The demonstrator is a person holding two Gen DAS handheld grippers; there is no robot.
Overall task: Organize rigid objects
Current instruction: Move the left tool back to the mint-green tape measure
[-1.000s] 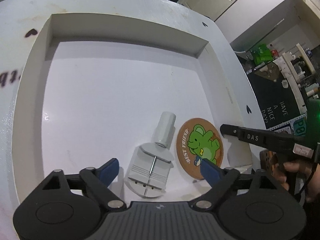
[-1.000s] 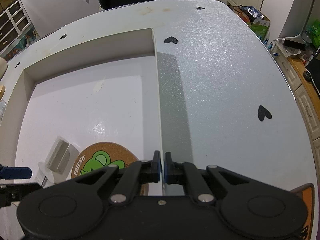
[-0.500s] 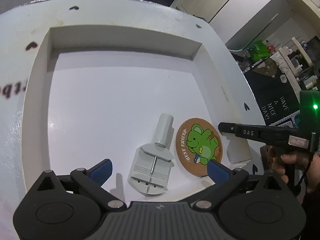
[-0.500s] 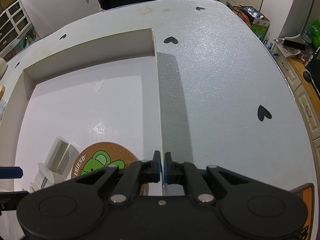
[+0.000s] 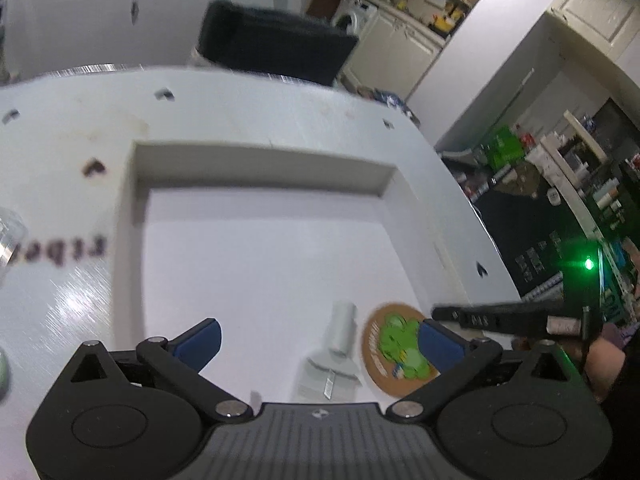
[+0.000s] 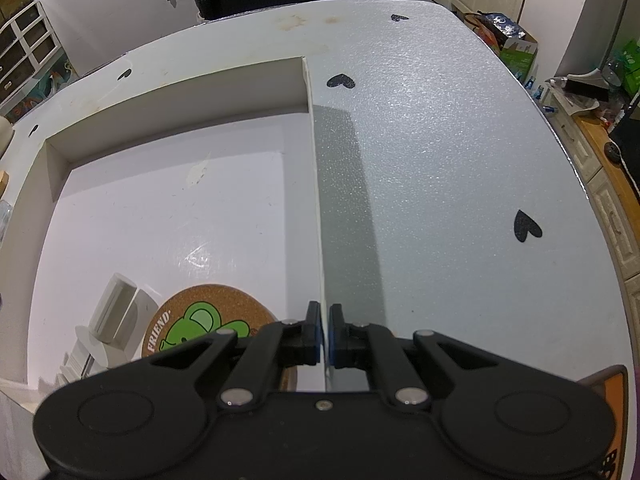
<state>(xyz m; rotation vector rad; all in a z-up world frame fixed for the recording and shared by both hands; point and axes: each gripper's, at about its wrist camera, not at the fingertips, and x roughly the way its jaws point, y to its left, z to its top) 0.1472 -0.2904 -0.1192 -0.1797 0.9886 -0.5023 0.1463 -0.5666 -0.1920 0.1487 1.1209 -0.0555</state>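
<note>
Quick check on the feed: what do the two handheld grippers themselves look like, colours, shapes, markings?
Both are matte black. The left gripper has angled linkage arms with silver pivot pins, round discs at each side, a ribbed grey centre panel and blue finger pads. The right gripper has the same black links and silver pins, with thin blue pads; from the left view its side carries blurred white lettering.

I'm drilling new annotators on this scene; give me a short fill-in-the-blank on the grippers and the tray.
1. The right gripper is shut on the tray's ____.
2. The left gripper is ____ and holds nothing.
3. The coaster lies inside the ____.
4. The cartoon animal on the coaster is coloured ____.

Missing words: wall; open; tray; green
</note>
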